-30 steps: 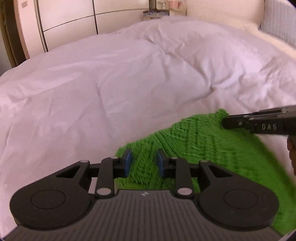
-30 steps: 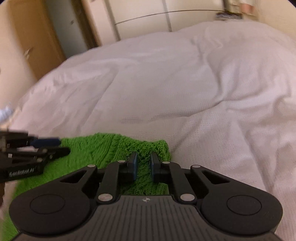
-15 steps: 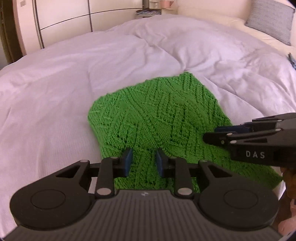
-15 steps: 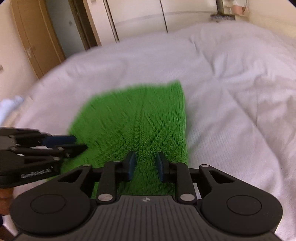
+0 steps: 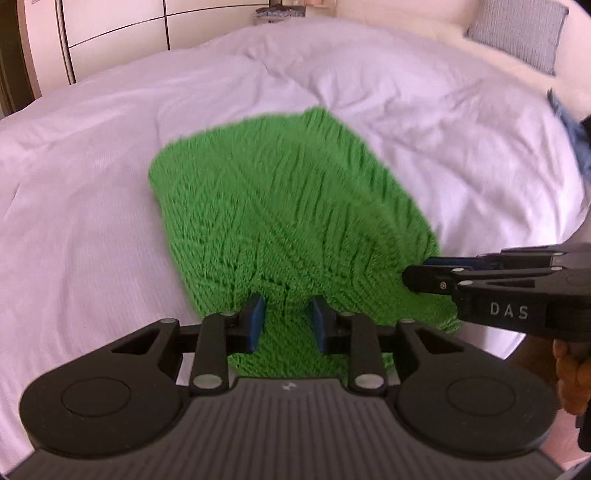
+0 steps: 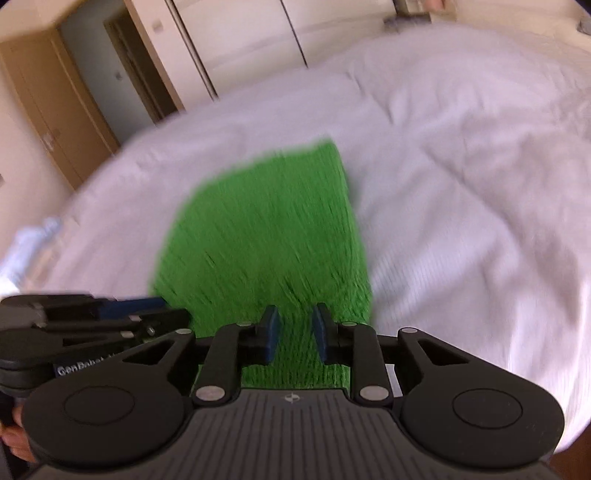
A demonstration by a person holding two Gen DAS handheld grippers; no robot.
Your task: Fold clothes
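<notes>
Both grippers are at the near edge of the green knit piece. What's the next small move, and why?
Probably ease both straight back. The green knitted garment already lies as a folded rectangle on the white duvet, and the left gripper and right gripper both show open gaps holding no fabric. Motion blur hides the finer edges.

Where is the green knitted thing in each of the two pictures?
Left wrist view: the green knit lies in the middle, on the white duvet, reaching down between the left gripper fingers.
Right wrist view: the green knit is in the middle, blurred, running down to the right gripper.
Shared landmark: the white wardrobe doors behind the bed.
</notes>
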